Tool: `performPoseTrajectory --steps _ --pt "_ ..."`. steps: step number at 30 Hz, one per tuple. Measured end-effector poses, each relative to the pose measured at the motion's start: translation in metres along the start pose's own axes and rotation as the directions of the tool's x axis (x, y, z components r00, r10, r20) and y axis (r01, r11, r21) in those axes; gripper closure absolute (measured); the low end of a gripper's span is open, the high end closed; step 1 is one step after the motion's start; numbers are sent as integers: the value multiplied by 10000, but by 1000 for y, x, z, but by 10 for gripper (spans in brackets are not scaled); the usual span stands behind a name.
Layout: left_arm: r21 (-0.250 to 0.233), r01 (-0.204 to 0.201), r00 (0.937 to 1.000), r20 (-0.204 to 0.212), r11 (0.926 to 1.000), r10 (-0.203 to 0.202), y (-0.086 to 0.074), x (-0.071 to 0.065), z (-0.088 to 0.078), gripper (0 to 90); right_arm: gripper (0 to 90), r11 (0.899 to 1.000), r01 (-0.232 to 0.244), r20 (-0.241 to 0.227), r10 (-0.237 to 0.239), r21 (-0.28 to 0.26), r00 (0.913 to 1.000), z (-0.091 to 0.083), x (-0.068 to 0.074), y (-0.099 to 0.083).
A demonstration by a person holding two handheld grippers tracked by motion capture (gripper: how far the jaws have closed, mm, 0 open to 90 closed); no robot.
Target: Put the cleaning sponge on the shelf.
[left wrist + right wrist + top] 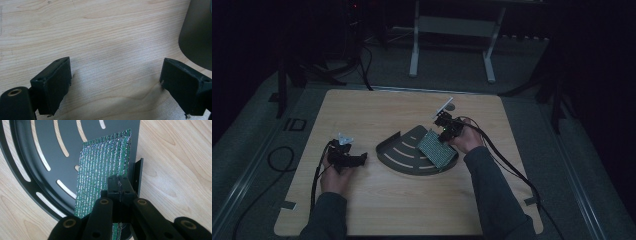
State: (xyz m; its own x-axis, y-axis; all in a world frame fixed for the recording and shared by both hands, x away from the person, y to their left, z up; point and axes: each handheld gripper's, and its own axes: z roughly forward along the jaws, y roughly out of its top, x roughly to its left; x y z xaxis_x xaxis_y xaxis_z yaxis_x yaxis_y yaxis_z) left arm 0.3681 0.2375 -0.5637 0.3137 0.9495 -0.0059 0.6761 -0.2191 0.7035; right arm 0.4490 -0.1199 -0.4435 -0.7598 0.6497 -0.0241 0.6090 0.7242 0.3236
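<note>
We had the right gripper (119, 188) clamped on the green pad (100, 175), holding it over the black tray (37, 150), apparently not yet released. Our left gripper (115, 85) waited on the table (100, 30), jaws apart.

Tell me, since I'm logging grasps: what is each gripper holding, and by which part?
The right gripper is shut on the green sparkly sheet, pinching its near edge over the dark slotted tray. The left gripper holds nothing; its jaws stand open above the table.
</note>
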Motion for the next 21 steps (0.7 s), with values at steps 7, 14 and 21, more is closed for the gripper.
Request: performPoseTrajectory --steps 7,14,21 --pt "0 -10 10000 -7 10000 10 0 0 0 109 897 9999 28 277 -31 131 9996 6 0 0" --pt "-1 11 10000 2 10000 -11 0 0 0 109 897 10000 -16 364 13 77 9993 9 0 0" --pt "0 14 10000 2 10000 -14 0 0 0 109 896 9999 -111 477 106 106 9988 12 -3 0"
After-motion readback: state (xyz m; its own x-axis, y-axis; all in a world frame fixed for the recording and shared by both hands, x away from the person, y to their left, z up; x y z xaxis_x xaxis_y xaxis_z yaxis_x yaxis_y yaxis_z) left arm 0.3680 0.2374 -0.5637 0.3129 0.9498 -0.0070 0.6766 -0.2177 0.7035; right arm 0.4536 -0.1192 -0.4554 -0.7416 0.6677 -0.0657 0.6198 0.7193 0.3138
